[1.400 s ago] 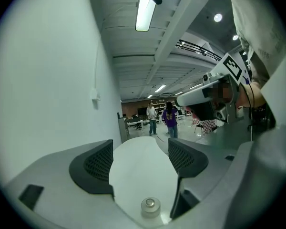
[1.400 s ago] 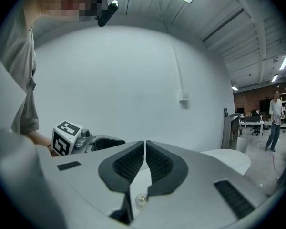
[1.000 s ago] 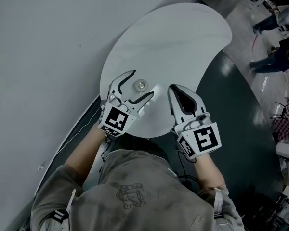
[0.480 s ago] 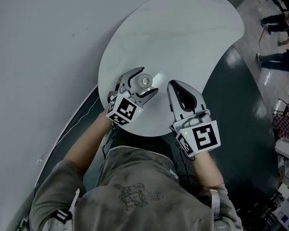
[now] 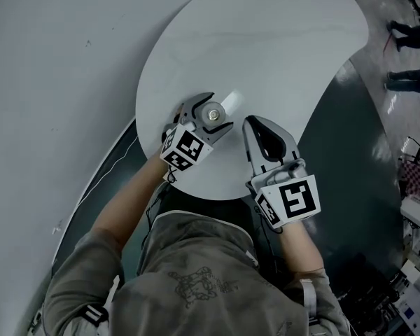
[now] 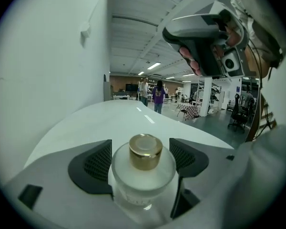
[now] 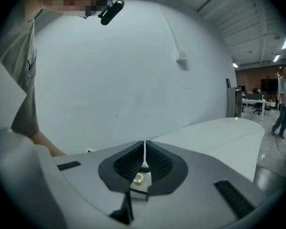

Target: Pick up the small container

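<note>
The small container [image 5: 212, 113] is a round frosted-glass jar with a gold cap [image 6: 145, 151], standing upright on the white round table [image 5: 266, 61] near its front edge. My left gripper [image 5: 218, 110] is open, low over the table, with one dark pad on each side of the jar [image 6: 143, 175]; I cannot tell whether the pads touch it. My right gripper [image 5: 249, 124] is shut and empty, just right of the jar and pointing toward it. In the right gripper view the shut pads [image 7: 128, 163] partly hide the jar [image 7: 139, 178].
A white wall [image 5: 56, 47] runs close along the table's left side, with a thin cable [image 5: 112, 173] at its foot. Dark floor [image 5: 350, 152] lies to the right. People [image 5: 409, 79] stand far off at the right edge.
Both grippers have come down toward the table. The left one moved forward so that its jaws now stand around the jar. The right stayed shut.
</note>
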### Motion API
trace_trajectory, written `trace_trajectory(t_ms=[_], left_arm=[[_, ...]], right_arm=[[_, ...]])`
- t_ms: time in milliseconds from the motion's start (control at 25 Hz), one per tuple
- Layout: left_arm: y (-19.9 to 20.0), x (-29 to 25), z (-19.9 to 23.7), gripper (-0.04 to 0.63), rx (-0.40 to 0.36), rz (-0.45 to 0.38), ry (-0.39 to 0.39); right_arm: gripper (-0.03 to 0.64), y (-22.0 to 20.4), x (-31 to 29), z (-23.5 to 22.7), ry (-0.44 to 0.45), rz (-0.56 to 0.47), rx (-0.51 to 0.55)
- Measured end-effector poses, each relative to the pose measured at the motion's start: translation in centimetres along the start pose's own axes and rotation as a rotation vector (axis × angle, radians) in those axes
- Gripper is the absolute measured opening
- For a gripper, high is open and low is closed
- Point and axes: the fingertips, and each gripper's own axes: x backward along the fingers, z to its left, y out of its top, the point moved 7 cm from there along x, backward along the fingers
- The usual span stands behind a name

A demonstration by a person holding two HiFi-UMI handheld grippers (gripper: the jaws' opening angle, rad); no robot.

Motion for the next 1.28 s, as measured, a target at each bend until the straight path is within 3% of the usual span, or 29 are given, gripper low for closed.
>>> trace_trajectory(t_ms=[520, 920, 1080, 1280], left_arm=[[-2.0, -2.3, 0.1, 0.35, -0.064, 0.072, -0.026], [-2.0, -2.4, -0.2, 0.345, -0.107, 0.079, -0.08], [-2.0, -2.3, -0.3, 0.345, -0.114, 0.079, -0.094], [-2.1, -2.1, -0.4, 0.345, -0.139, 0.079, -0.134]], right_arm=[[0.034, -4.1, -1.2, -1.6, -0.002, 0.051, -0.033], [0.037, -6.6, -4.2, -0.4, 0.136, 0.084, -0.001], [0.149, -7.6, -5.6, 0.4, 0.187, 0.092, 0.015], [0.155, -9.1, -7.3, 0.9, 0.193, 0.127, 0.065]])
